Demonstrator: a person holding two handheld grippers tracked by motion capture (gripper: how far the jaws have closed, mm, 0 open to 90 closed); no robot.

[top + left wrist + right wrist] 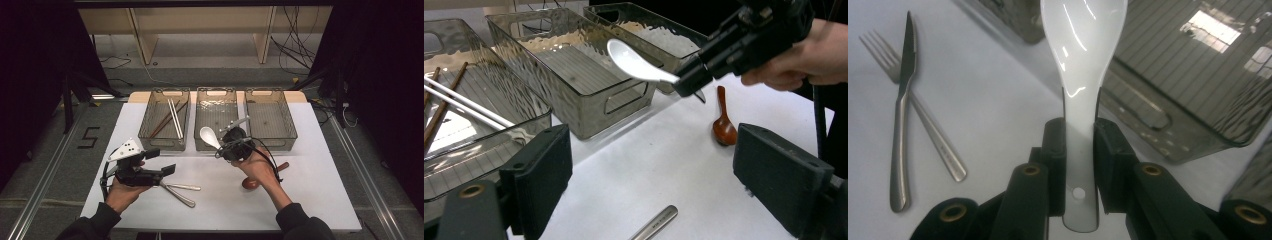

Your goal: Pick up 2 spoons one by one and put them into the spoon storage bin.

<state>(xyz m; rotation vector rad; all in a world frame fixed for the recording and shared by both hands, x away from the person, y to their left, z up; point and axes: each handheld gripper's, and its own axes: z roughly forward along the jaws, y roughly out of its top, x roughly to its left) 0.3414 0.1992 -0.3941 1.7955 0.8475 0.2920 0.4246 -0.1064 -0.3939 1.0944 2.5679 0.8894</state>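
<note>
- One white spoon (1083, 60) sits clamped by its handle in the right claw (1079, 150), raised above the desk (300, 195) at the front edge of the middle bin (216, 107).
- Left claw (162, 161) hovers with jaws wide apart, nothing between them.
- Fork (923, 125) and knife (900, 125) lie crossed on the desk.
- Brown wooden spoon (724, 125) rests near the right hand.
- Chopsticks (170, 119) lie in the left bin (165, 120).
</note>
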